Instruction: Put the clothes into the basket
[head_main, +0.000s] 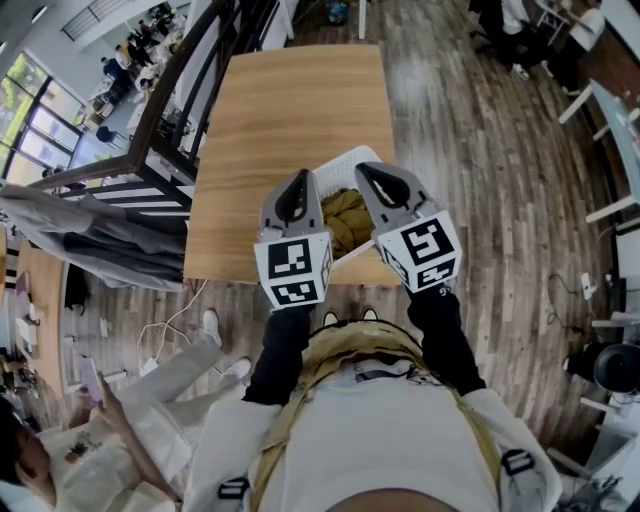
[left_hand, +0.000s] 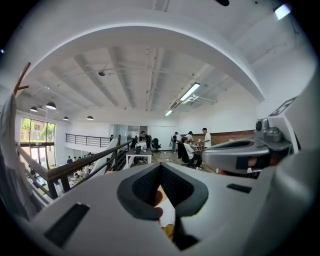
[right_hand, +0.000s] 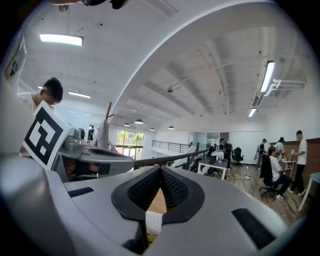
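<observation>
Left tongs, right tongs above basket

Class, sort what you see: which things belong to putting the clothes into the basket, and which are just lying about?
Belong to the job: white basket; mustard clothes inside it; left gripper; right gripper.
Just about: wooden table beneath; grey garments hanging at left; white cable on the floor.

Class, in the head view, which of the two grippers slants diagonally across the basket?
The right gripper: it angles inward over the mustard-yellow clothes, whereas the left gripper points almost straight ahead.
</observation>
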